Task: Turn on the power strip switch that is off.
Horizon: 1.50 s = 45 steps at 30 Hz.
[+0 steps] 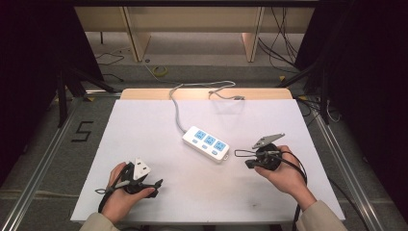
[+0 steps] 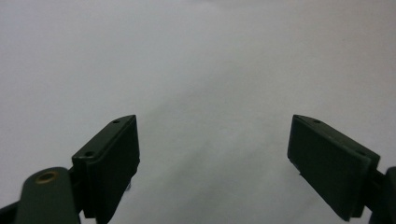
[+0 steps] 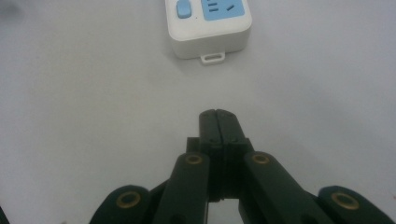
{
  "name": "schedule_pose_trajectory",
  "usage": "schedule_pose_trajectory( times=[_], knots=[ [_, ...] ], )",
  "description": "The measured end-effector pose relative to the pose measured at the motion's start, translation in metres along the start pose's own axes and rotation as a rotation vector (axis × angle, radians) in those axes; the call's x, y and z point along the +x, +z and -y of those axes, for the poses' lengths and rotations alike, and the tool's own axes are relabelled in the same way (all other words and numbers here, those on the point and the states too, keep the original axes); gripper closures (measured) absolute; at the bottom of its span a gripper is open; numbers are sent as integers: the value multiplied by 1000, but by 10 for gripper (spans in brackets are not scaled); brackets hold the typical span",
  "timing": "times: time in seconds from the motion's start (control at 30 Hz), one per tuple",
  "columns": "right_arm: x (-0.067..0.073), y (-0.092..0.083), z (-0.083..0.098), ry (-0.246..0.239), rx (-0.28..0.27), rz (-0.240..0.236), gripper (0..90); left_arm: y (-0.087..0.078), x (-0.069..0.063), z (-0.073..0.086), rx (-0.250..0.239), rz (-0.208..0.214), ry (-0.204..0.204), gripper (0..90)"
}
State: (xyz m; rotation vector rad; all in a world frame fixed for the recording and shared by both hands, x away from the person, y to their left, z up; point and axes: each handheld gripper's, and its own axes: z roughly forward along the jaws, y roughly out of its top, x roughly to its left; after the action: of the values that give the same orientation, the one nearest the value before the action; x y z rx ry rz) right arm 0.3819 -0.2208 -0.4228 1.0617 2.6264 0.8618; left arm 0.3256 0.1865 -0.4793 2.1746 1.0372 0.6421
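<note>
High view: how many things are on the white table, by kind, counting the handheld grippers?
Power strip: 1
Grippers: 2, the left gripper and the right gripper
Total: 3

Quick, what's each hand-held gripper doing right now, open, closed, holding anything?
Left hand-held gripper: open, jaws wide apart, nothing between them.
Right hand-held gripper: closed, jaws pressed together, holding nothing; it points at the power strip.

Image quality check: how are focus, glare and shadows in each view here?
High view: even light, dark surrounds, table bright but not blown out, power strip fairly sharp. Left gripper view: open left gripper soft against featureless white with a faint shadow band. Right gripper view: shut right gripper reasonably crisp, strip slightly soft, no glare.
</note>
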Motion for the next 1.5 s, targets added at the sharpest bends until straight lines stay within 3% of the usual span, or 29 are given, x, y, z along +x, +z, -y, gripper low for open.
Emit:
schedule_pose_trajectory(
  times=[0.8, 1.5],
  knots=[
    [2, 7, -18, 8, 61, -7, 900, 0, 0, 0, 0, 0, 1, 166],
    [4, 12, -30, -3, 74, -6, 900, 0, 0, -1, -3, -3, 2, 166]
  ],
)
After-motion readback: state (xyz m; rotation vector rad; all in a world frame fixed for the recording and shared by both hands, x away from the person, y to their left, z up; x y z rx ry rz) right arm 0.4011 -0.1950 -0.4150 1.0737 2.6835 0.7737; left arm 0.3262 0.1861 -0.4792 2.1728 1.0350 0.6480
